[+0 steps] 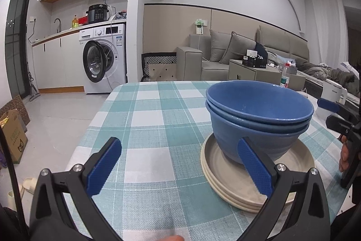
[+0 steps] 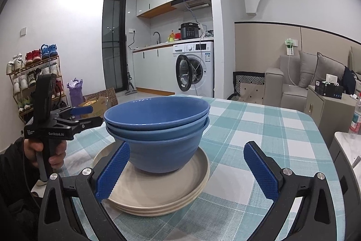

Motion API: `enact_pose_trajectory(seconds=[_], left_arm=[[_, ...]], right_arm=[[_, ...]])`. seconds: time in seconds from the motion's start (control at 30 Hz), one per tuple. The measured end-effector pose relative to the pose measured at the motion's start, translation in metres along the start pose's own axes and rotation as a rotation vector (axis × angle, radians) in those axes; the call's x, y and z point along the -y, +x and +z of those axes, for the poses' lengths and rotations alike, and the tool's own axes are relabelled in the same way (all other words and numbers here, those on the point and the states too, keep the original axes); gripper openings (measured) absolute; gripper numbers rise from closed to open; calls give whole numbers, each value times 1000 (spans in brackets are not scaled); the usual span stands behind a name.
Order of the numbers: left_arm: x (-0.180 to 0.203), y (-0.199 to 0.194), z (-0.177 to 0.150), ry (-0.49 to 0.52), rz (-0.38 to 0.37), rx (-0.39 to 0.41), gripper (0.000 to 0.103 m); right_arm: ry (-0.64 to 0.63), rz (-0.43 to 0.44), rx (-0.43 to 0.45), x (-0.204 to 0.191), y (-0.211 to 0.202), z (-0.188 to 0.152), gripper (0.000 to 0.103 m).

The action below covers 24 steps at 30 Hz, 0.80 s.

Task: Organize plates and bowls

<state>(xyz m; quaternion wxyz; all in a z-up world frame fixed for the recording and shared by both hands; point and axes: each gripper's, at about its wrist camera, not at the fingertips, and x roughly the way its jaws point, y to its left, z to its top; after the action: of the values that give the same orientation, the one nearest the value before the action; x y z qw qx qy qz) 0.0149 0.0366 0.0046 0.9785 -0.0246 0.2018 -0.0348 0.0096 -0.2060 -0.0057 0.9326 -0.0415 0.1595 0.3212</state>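
Observation:
Three nested blue bowls [image 1: 259,119] [image 2: 158,128] stand upright on a stack of cream plates [image 1: 225,182] [image 2: 158,193] on the checked tablecloth. My left gripper [image 1: 180,165] is open to the left of the stack, with only cloth between its fingers. Its right pad [image 1: 255,166] shows in front of the plates' rim and the lowest bowl. My right gripper [image 2: 187,171] is open on the other side, its left pad [image 2: 112,173] over the plates' near edge. Each gripper shows in the other's view: the right gripper [image 1: 327,113], the left gripper [image 2: 92,115].
The teal-and-white checked table [image 1: 146,119] [image 2: 259,128] stretches away behind the stack. A white kettle [image 1: 334,92] and a water bottle [image 1: 285,76] stand past the table's far right side. A hand [image 2: 45,150] holds the left gripper's handle. A washing machine, sofa and shoe rack stand beyond.

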Motion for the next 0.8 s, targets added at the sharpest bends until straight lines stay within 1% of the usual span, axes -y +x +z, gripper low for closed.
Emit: enact_pose_trajectory(seconds=[0.13,0.37,0.8], left_arm=[[-1,-3,-1,-8,-3,14,103],[7,-8,-2,38,2,46,103],[7,-10,-2,39,2,49,103]], right_arm=[[-14,13,1,-4,0,-2,103],[-15,27,7,-4,0,-2,103],[-18,32,3,-5,2,-3,103]])
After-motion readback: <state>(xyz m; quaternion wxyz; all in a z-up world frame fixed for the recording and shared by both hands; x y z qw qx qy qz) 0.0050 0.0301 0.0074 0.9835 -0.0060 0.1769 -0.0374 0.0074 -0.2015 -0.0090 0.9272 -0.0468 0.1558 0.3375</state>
